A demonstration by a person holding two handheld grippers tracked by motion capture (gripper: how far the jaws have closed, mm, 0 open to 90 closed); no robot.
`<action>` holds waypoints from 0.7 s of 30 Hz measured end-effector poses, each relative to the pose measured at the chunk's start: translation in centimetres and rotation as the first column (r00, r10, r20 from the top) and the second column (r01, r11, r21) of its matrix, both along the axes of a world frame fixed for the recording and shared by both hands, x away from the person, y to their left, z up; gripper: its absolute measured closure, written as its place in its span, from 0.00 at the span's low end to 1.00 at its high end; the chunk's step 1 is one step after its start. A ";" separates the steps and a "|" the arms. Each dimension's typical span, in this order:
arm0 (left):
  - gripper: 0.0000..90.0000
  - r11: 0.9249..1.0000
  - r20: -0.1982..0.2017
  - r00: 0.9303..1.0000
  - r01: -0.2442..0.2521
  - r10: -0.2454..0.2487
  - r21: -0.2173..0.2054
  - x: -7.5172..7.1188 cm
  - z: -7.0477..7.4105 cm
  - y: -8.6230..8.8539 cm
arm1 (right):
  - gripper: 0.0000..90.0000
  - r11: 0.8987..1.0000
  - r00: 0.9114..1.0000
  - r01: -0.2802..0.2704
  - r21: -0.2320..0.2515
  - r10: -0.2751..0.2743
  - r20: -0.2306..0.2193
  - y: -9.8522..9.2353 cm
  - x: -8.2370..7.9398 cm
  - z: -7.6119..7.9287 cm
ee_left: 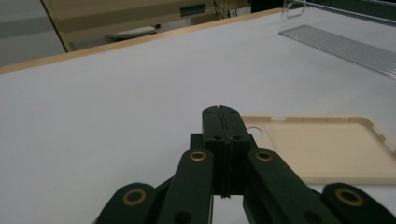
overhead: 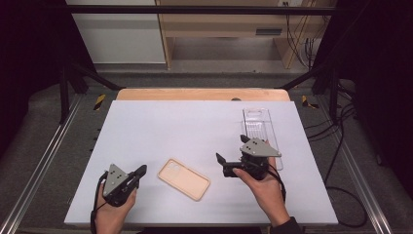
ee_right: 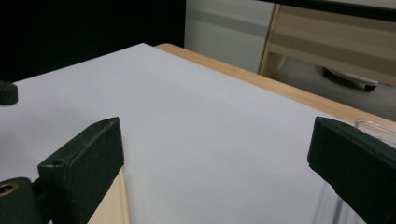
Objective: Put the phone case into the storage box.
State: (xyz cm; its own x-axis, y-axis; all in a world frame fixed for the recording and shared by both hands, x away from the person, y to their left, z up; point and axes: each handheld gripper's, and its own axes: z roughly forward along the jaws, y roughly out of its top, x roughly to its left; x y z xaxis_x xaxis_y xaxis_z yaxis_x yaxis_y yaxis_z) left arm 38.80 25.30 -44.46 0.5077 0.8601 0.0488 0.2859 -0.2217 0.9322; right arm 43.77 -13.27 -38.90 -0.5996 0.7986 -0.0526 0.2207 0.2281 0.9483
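Nearest the camera in the high view, the person's 2 hands come in from the bottom edge, each carrying a gripper. The left gripper [overhead: 141, 170] sits low at the left of the white table top [overhead: 160, 126]; its own view shows the 2 black jaws pressed flat together with nothing between them. The right gripper [overhead: 229, 148] sits right of centre, and its own view shows the jaws standing wide apart, empty, over bare table.

Between the 2 grippers lies a beige phone case [overhead: 184, 179], flat on the table, hollow side up, its camera cutout toward the left gripper. In the left gripper view the phone case [ee_left: 327, 147] lies just ahead and to the right of the closed jaw tips, apart from them. Behind the right gripper, near the table's right edge, lies a clear plastic tray [overhead: 258, 126], partly covered by that gripper.

The step in hand looks like the pick-up of the case. To do it well, the person would probably bring the open right gripper down over 1 long rim, so that 1 jaw goes inside the hollow and the other outside the wall, then close gently. The case is thin and likely flexible, so a hard squeeze could buckle it. The closed left gripper could steady the far edge so the case does not slide on the smooth surface.
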 end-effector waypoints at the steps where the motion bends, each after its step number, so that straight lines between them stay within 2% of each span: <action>1: 1.00 1.000 0.005 1.000 -0.003 0.003 -0.004 -0.1 0.0 0.4 | 0.04 1.000 1.000 -0.007 -0.008 0.007 -0.011 0.3 0.1 -0.2; 7: 1.00 0.998 0.033 0.998 -0.048 0.050 -0.043 -0.7 0.1 2.8 | 0.05 0.999 0.998 -0.032 -0.038 0.030 -0.063 1.7 0.5 -1.0; 10: 1.00 0.996 0.058 0.996 -0.071 0.074 -0.050 -1.0 0.1 3.7 | 0.05 0.997 0.996 -0.052 -0.048 0.048 -0.082 2.5 0.5 -1.4; 13: 1.00 0.992 0.074 0.992 -0.096 0.102 -0.078 -1.1 0.1 4.3 | 0.05 0.996 0.993 -0.071 -0.058 0.066 -0.099 3.3 0.6 -1.9; 18: 0.87 0.990 0.119 0.985 -0.113 0.123 -0.082 -1.1 0.1 4.4 | 0.05 0.991 0.987 -0.104 -0.083 0.093 -0.133 4.5 0.8 -2.7; 21: 0.73 0.990 0.143 0.982 -0.117 0.127 -0.077 -1.1 0.2 4.3 | 0.05 0.987 0.982 -0.123 -0.099 0.107 -0.155 5.1 0.9 -3.3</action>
State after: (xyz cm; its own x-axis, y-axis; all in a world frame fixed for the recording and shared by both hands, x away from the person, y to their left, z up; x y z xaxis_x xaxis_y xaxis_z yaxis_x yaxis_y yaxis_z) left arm 37.70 29.60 -44.30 0.3904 0.9190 0.0548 0.1654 -0.1286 0.9778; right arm 44.71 -8.13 -42.21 -0.6949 0.7181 -0.0380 0.3238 0.3597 0.8751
